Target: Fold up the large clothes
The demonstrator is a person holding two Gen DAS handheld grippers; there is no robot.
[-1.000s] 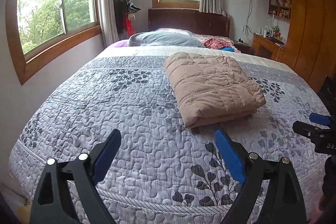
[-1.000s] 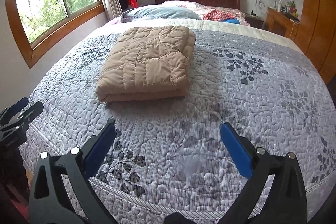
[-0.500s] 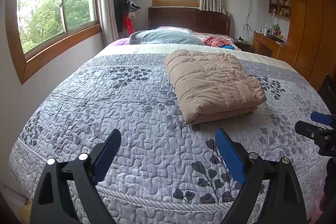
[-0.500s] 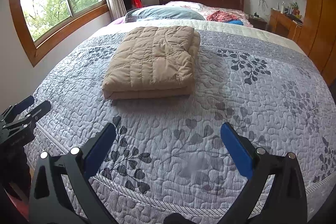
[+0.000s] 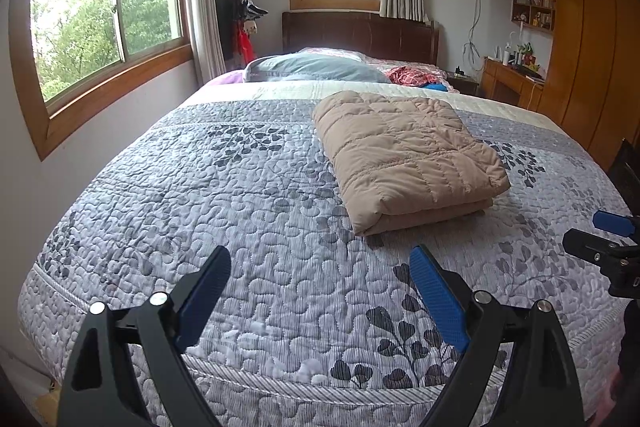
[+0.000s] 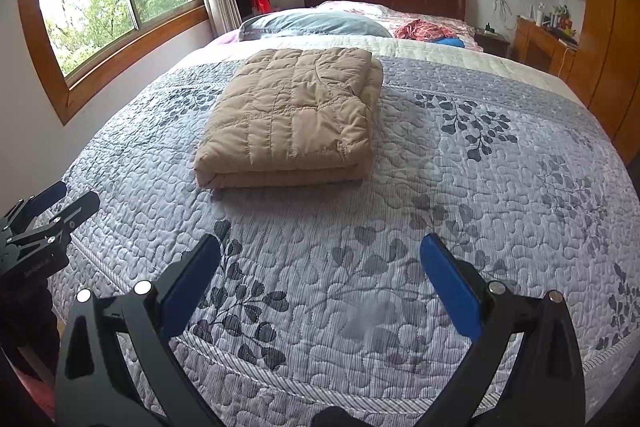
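Your left tool [image 5: 320, 291] stands released in the lower part of the left wrist view, its blue pads well apart over bare bedspread, gripping nothing. Your right tool [image 6: 320, 279] is likewise released and empty in the lower part of the right wrist view. Each tool also appears at the edge of the other's view, beside the near edge of the bed [image 5: 160, 211].

Compared with the view a second ago, both tools sit farther back from the jacket [image 5: 404, 155]: it now lies higher in the frame, with more patterned bedspread between it and the pads. The bundle itself has not altered in shape or place. Judged from this, the folding looks finished and you are withdrawing, not reaching in.

The jacket, tan and quilted, rests flat on the bedspread as a compact stacked rectangle, right of centre in the left view and left of centre in the right view, well short of the pillow [image 5: 316, 69] at the top of the frame. Its long axis runs from the foot of the bed toward the headboard [image 5: 360, 31], slightly skewed toward the upper left in the left view. The near short end shows the rounded fold with the layers stacked beneath it; the looser edges lie along the right side in the right view.
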